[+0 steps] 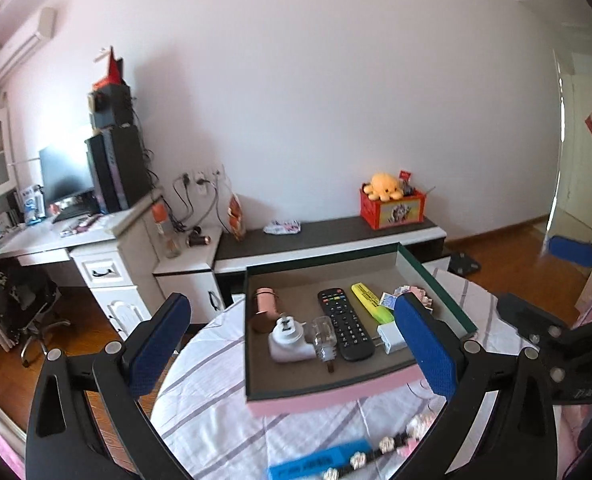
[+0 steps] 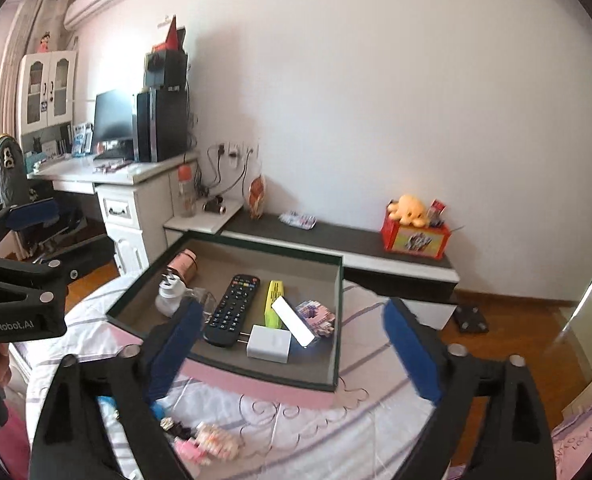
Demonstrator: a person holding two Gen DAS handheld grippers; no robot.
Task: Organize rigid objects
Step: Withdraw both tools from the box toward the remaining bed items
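A shallow box with a green rim point(image 1: 436, 280) point(image 2: 339, 320) lies on the striped bed cover. In it are a black remote point(image 1: 346, 322) point(image 2: 232, 310), a yellow highlighter point(image 1: 370, 302) point(image 2: 274, 300), a white charger point(image 1: 390, 338) point(image 2: 269, 343), a white plug adapter point(image 1: 288, 340) point(image 2: 168, 294), a copper cylinder point(image 1: 266, 308) point(image 2: 182, 266), a clear bulb point(image 1: 323, 336) and small card packs point(image 2: 316, 316). My left gripper point(image 1: 292, 348) is open and empty over the box's near side. My right gripper point(image 2: 296, 352) is open and empty above the box's near edge.
A blue object point(image 1: 316, 462) and a beaded bracelet point(image 1: 388, 444) lie on the bed in front of the box. Small pink items point(image 2: 206, 442) lie there too. A low dark-topped cabinet point(image 1: 328, 236) with a red toy box point(image 1: 392, 206) stands behind; a white desk point(image 1: 56, 236) stands at left.
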